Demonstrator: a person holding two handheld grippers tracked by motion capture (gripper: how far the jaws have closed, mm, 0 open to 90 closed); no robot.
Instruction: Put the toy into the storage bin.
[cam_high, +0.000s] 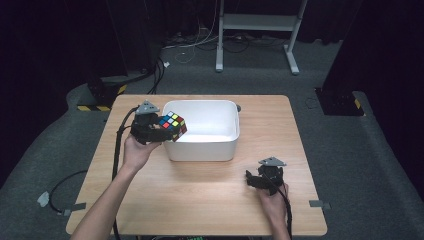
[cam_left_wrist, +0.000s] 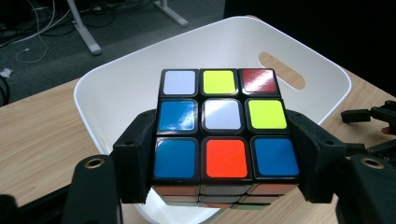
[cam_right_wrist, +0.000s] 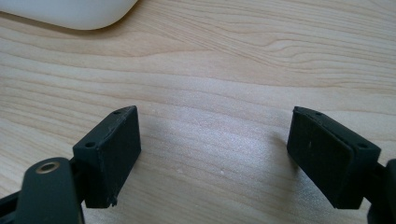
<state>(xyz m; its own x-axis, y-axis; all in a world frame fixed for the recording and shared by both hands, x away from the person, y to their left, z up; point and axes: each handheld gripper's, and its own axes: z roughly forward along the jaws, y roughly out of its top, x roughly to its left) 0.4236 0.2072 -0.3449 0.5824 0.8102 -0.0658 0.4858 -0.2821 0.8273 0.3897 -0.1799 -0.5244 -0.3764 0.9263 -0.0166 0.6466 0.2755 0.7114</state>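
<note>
Wooden desk (cam_high: 200, 200) carries one white plastic bin (cam_high: 205, 145), set at centre toward 12 o'clock, open top up, with handle slots through its end walls; a plain catch basin, empty as far as the high view shows.

Left gripper (cam_high: 162, 127) sits at the bin's 9 o'clock, raised off the desk. Its jaws are clamped on a Rubik's cube (cam_left_wrist: 225, 123), pads pressing two opposite side faces so the scrambled top face stays level and free. Cube hangs over the bin's near-left corner, above the rim, not inside. Judgement: held this way for a straight drop into the bin once the jaws part.

Right gripper (cam_right_wrist: 215, 158) rests low at the desk's 5 o'clock, jaws wide apart, nothing between them, bare wood below. Judgement: parked clear of the bin so as not to obstruct.
</note>
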